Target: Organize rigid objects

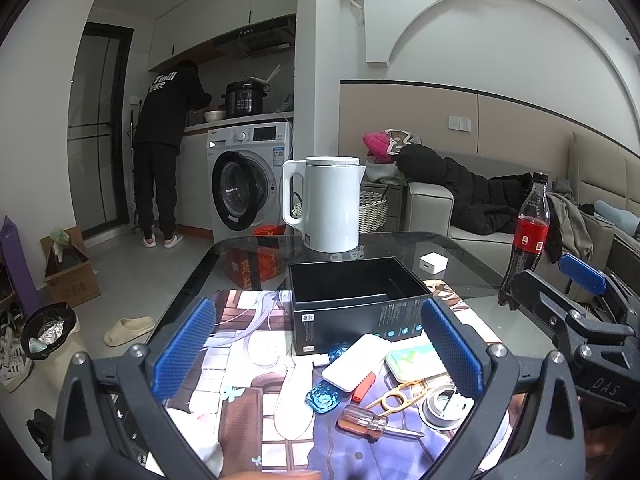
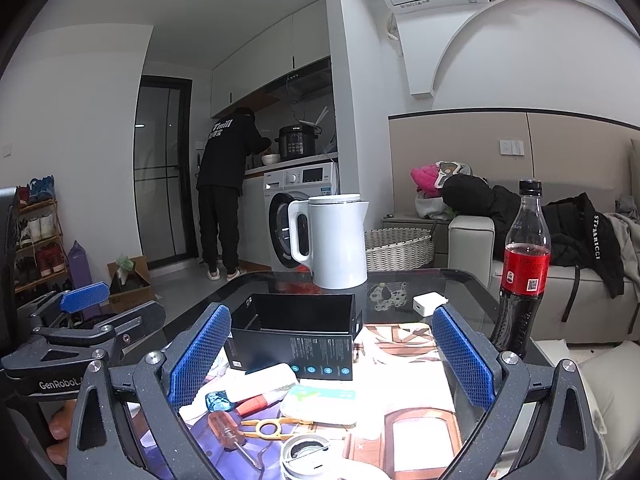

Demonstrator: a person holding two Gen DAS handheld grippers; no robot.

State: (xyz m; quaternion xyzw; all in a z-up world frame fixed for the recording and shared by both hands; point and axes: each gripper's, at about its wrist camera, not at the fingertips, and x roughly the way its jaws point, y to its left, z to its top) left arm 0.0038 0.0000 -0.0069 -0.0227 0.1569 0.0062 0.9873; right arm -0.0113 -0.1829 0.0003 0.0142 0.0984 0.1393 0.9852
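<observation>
An open black box [image 1: 356,300] [image 2: 296,336] stands on a printed mat on the glass table. In front of it lie a white power bank [image 1: 356,362] [image 2: 260,382], a red lighter [image 1: 364,386], a blue glass piece [image 1: 323,396], an orange-handled screwdriver [image 1: 368,424] [image 2: 226,432], a tan tool [image 1: 396,398] [image 2: 272,428], a green-white pack [image 1: 416,364] [image 2: 320,400] and a round tin [image 1: 444,406] [image 2: 306,456]. My left gripper [image 1: 320,352] is open and empty above them. My right gripper [image 2: 328,360] is open and empty, seen also in the left wrist view [image 1: 560,284].
A white kettle [image 1: 326,202] [image 2: 332,240] stands behind the box. A cola bottle [image 1: 526,240] [image 2: 522,272] stands at the right edge, a white charger [image 1: 434,265] [image 2: 428,304] near it. A sofa is at right; a person stands at the far counter.
</observation>
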